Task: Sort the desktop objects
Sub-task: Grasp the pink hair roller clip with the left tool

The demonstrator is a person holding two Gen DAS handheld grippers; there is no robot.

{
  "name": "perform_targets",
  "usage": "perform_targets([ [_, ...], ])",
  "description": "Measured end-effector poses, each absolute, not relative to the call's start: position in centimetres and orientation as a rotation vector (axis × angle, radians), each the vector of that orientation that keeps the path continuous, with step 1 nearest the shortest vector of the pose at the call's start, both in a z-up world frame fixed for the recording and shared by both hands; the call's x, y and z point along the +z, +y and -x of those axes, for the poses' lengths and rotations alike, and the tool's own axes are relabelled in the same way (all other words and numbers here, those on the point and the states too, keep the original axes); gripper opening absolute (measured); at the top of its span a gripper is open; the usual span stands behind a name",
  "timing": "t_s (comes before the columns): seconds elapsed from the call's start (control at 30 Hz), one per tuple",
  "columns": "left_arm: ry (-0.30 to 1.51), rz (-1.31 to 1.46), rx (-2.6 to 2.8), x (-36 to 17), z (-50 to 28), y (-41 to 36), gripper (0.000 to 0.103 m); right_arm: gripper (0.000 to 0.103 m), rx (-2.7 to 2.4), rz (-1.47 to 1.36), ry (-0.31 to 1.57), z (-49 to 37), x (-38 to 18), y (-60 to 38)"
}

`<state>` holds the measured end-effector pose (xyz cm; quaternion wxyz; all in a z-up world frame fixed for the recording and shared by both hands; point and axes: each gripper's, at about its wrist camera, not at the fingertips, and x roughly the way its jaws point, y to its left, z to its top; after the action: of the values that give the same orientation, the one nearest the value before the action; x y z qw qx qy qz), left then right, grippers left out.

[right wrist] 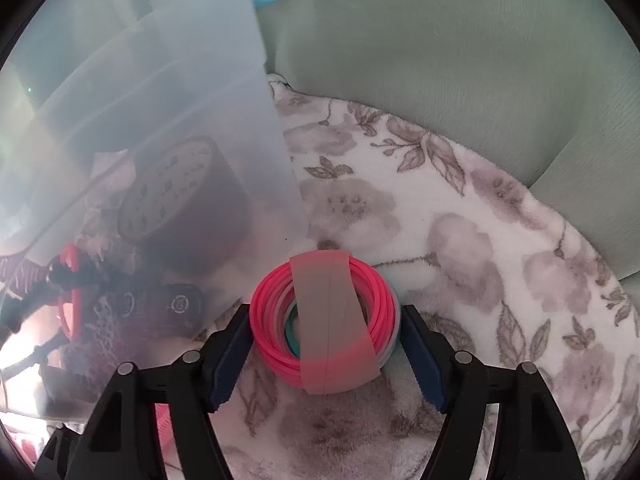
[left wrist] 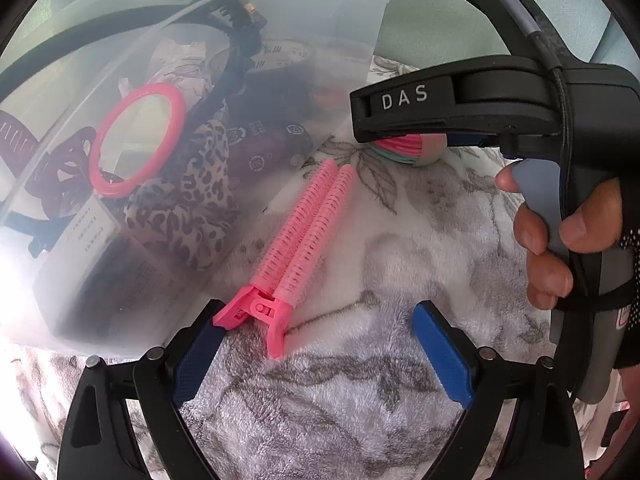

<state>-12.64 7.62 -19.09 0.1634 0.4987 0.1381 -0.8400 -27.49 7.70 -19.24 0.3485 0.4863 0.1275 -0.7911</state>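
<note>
Right gripper (right wrist: 326, 354) jaws straddle the pink cord coil (right wrist: 320, 320) on the floral blanket (right wrist: 480, 240), apparently not clamping. Left gripper (left wrist: 316, 354) jaws wide; pink hair clip (left wrist: 296, 240) runs diagonally away from them, hinge nearest.

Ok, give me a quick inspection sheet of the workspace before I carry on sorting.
Surface: floral fleece blanket.
Job's things: pink hair clip lies beside the translucent bin; banded coil of pink rings lies between the right gripper jaws.
Clutter: bin holds pink mirror, leopard scrunchie, dark tubes.
Grippers: left gripper open, clip's hinge end at one pad; right open, contact unclear.
Cables: black cable on right gripper.
Surroundings: green upholstery.
</note>
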Motion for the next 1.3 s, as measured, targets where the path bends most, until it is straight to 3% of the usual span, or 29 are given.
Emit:
perform_targets([
  [0.2,0.403,-1.419,-2.393,-18.8,12.9,8.2,0.092,0.073,-2.110,-1.288,0.249,26.5,-18.9,10.9],
  [0.57,0.389,-1.415,-2.429,-18.4,13.5,5.4,0.063,0.073,-2.317,-1.371,-0.087,21.7,-16.8,21.0],
  [1.07,0.241,-1.375,-2.439,-18.2,17.3,6.2,0.063,0.073,-2.358,-1.457,-0.237,17.2,-17.9,24.8],
  [1.3,0.238,-1.404,-2.453,-17.8,18.1,5.9,0.053,0.073,-2.374,-1.470,-0.289,15.3,-17.4,25.7],
])
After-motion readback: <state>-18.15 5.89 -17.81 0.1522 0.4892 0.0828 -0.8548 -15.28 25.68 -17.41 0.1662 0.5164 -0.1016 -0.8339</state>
